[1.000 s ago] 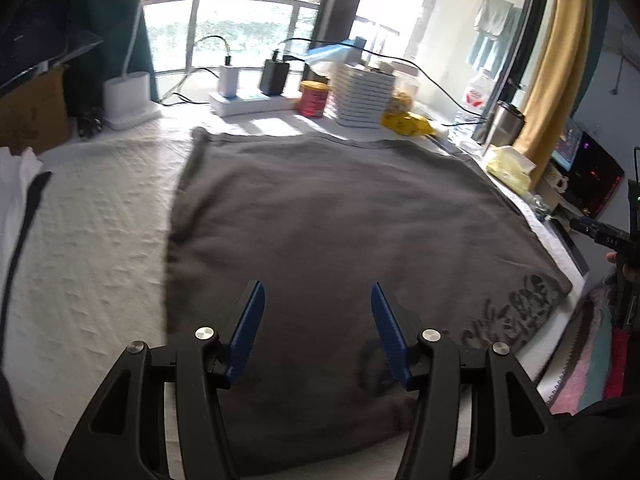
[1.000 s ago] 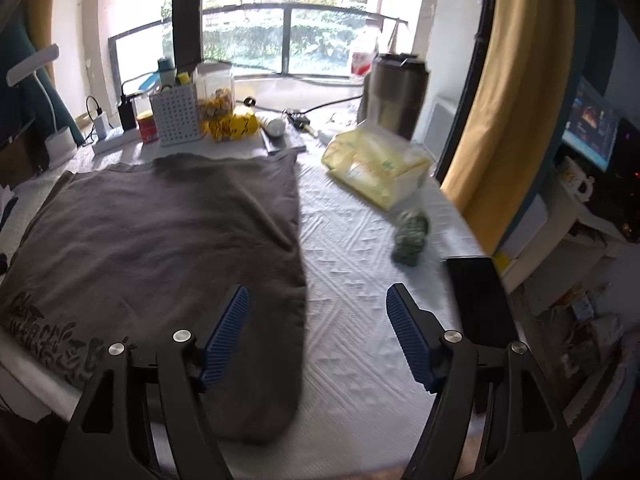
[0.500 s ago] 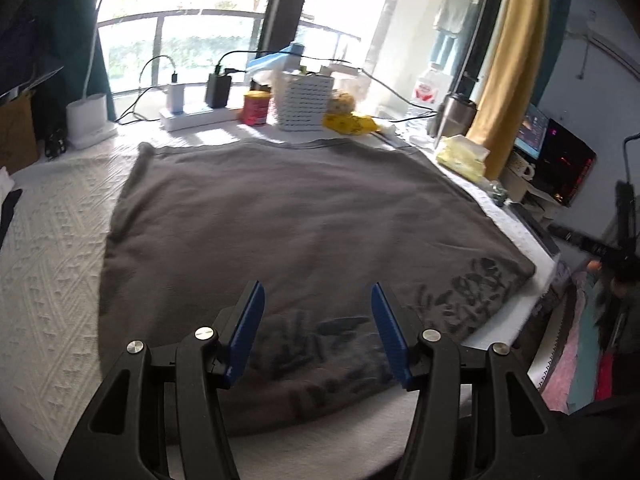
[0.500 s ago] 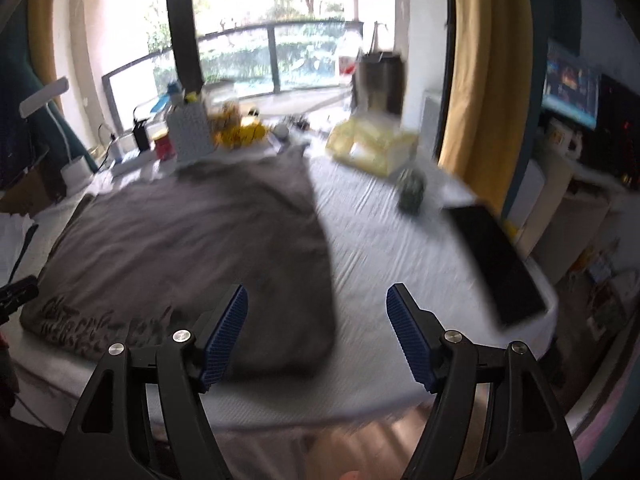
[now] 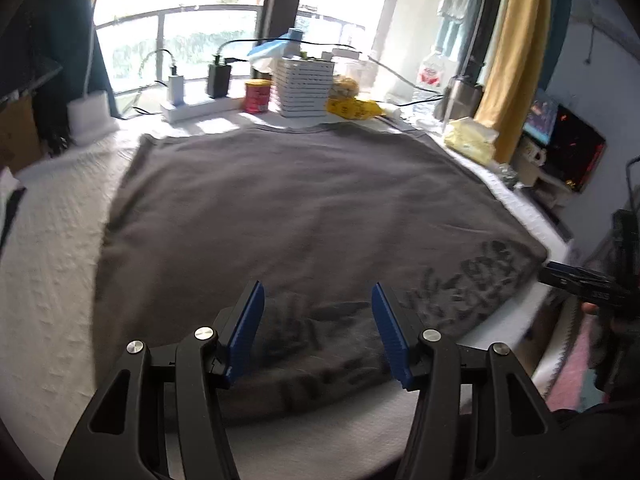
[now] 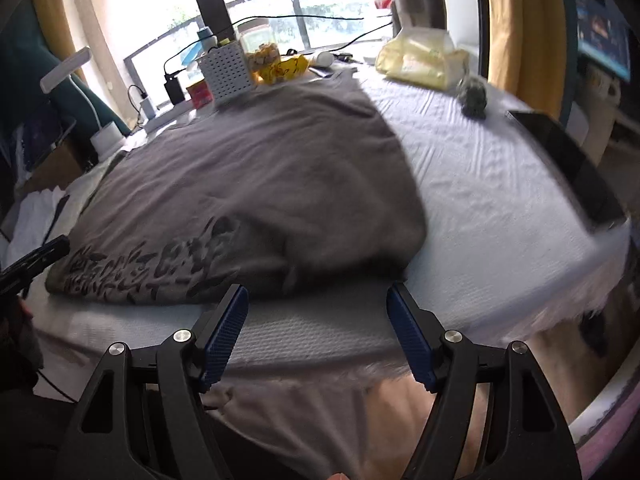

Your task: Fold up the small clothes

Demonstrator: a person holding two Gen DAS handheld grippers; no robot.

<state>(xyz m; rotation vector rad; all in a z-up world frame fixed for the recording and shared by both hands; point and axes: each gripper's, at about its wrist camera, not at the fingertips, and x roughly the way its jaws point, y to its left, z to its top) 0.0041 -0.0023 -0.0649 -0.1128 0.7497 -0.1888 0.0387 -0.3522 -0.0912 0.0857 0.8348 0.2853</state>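
Observation:
A dark grey garment [image 5: 304,208] with black lettering near its front hem lies spread flat on the white textured table cover [image 5: 48,264]. My left gripper [image 5: 318,308] hovers open over the garment's front edge, nothing between its blue pads. In the right wrist view the same garment [image 6: 260,184] fills the left half of the table. My right gripper [image 6: 316,308] stands wide open just off the table's front edge, below the garment's front right corner, holding nothing. The left gripper's black tip [image 6: 36,260] shows at the far left there.
Along the far edge by the window stand a power strip with chargers [image 5: 192,104], a red can [image 5: 256,96], a white perforated basket [image 5: 304,88], yellow packets [image 5: 352,108] and a steel tumbler [image 6: 420,4]. A dark tablet [image 6: 568,160] and a small green bundle [image 6: 472,92] lie at the right.
The left gripper's view swung so the garment's lettered hem now lies under it. The right gripper drew back and sank from above the garment's right edge to the table's front edge.

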